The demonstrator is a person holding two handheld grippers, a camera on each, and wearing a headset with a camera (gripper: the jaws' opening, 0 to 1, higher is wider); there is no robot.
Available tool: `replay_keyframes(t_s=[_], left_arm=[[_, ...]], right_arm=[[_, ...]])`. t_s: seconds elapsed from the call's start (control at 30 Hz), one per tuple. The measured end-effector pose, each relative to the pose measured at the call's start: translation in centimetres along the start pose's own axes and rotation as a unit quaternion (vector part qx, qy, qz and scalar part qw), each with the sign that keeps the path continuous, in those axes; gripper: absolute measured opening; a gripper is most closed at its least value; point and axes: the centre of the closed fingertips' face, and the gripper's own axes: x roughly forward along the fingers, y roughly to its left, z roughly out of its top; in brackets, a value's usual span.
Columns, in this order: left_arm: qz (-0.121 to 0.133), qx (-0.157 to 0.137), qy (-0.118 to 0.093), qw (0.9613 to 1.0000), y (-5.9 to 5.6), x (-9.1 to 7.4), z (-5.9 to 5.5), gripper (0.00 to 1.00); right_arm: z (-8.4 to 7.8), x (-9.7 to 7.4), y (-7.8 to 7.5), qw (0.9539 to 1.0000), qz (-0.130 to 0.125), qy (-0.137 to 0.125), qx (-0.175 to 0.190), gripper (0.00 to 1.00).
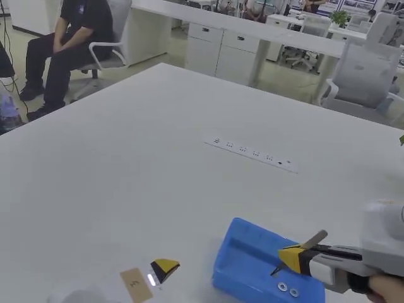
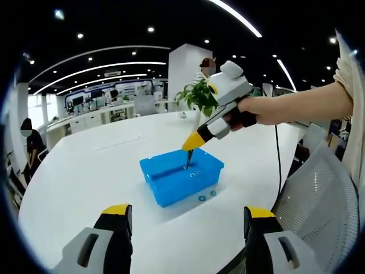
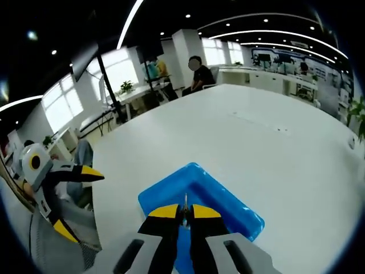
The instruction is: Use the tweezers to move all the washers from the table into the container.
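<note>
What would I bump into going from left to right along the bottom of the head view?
A tan paper tag → the yellow-and-black tip of the left gripper → the blue plastic container → the person's hand at the right edge.

Open-plan office: long white desks [image 1: 278, 33], grey mesh chairs [image 1: 363, 76], white drawer units [image 1: 221, 53]. Dark ceiling [image 2: 171, 17] w/ LED strips [image 2: 236, 17] + spotlights [image 2: 151, 28]. Bright windows [image 3: 121, 65] one side.

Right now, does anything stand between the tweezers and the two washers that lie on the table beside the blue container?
Only the container's own wall. The tweezers, held in the right gripper, point down inside it, and the washers lie on the table just outside that wall. Nothing else shows between them.
</note>
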Motion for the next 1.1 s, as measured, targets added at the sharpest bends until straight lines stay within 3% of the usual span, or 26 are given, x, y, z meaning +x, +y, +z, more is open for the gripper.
replay_keyframes(t_s=[0.67, 1.1], left_arm=[[0.001, -0.001, 0.001, 1.0, -0.1, 0.1, -0.1, 0.81], [-0.002, -0.001, 0.005, 1.0, -0.2, 0.1, -0.2, 0.81]], right_arm=[[-1.9, 2.0, -2.2, 0.999, -0.016, 0.041, 0.002, 0.03], [-2.7, 2.8, -2.3, 0.9983, -0.018, 0.055, 0.002, 0.03]])
